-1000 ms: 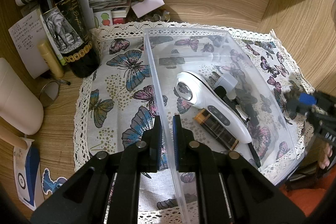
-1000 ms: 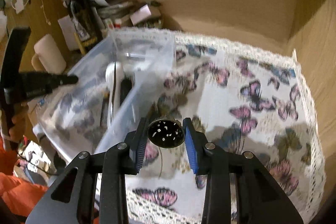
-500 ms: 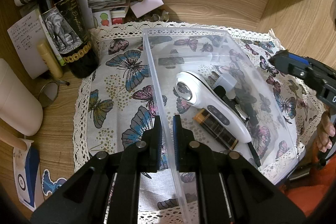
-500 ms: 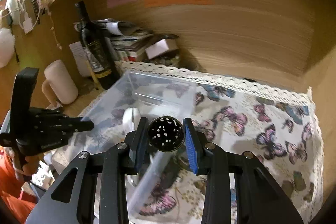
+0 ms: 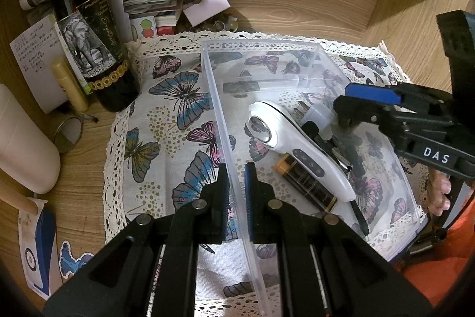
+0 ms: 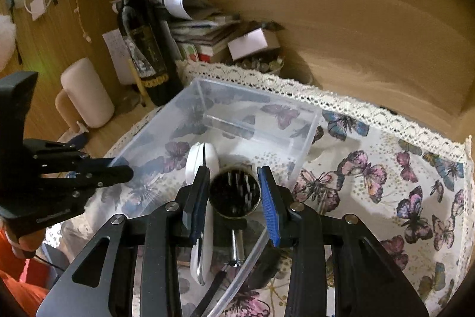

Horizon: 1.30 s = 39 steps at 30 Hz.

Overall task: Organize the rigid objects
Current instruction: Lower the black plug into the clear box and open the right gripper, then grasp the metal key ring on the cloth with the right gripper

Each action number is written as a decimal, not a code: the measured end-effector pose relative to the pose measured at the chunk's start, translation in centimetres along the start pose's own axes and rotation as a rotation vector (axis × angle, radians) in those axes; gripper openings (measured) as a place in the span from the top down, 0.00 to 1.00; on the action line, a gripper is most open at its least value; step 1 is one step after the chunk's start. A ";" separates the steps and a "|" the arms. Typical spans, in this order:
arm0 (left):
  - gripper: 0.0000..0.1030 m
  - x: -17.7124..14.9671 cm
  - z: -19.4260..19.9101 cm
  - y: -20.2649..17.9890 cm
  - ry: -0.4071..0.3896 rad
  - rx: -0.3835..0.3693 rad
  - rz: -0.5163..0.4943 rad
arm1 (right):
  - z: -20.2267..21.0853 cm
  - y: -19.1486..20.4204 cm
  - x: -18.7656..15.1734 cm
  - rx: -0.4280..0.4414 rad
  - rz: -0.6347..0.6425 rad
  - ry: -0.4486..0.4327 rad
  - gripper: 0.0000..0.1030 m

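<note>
A butterfly-print cloth (image 5: 166,121) with a lace edge covers the wooden shelf, and on it sits the clear plastic bin (image 5: 297,49), the place where the rigid things are being gathered. The left gripper (image 5: 236,183) has its jaws closed on the bin's near left wall, pinching the thin plastic and steadying it. The right gripper (image 6: 233,195) hangs over the bin's near right corner with its jaws clamped on a small round tin (image 6: 234,192) — a dark cylinder held end-on, its face speckled with pale flecks, though motion blur hides what they are.

The step in hand looks like the drop-off: the tin is carried above the bin, not yet released. The next move probably calls for lowering it into a free patch of the floor, likely the empty far end, and only then letting the jaws part, so it does not land on what lies there.

Already inside, toward the near right, are a white handheld device (image 5: 297,147), a black-and-gold tube (image 5: 305,186) just beside it, and a small white plug adapter (image 5: 319,112) — all close together.
</note>
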<state>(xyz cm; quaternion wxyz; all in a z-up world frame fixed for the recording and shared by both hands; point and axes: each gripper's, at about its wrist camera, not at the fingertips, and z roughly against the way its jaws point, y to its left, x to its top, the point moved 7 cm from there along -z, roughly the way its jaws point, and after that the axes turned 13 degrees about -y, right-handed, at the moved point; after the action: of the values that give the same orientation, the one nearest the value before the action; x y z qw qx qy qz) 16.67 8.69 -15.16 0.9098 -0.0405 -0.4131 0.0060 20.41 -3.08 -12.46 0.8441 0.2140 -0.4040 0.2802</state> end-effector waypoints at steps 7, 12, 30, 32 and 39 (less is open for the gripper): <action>0.90 0.0 0.0 0.0 -0.002 0.000 -0.001 | 1.8 -1.3 0.5 -0.024 -0.029 -0.031 0.66; 0.90 0.1 -0.1 -0.1 -0.003 -0.006 0.003 | 3.7 -3.8 0.7 -0.091 -0.050 -0.053 0.66; 0.90 0.0 0.0 0.8 -0.011 0.017 0.017 | 2.2 -7.2 -4.3 -0.143 -0.078 0.092 0.65; 0.90 0.0 0.0 0.9 -0.013 0.017 0.016 | 1.4 -7.0 -4.6 -0.134 -0.071 0.111 0.56; 0.90 0.0 0.0 1.1 -0.016 0.014 0.004 | -0.8 -7.4 -4.9 -0.152 -0.059 0.144 0.53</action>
<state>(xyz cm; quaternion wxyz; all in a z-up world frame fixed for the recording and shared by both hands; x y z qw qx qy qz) 16.71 9.76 -15.24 0.9066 -0.0351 -0.4204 0.0110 23.08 -9.61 -17.81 0.8927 0.1406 -0.3556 0.2384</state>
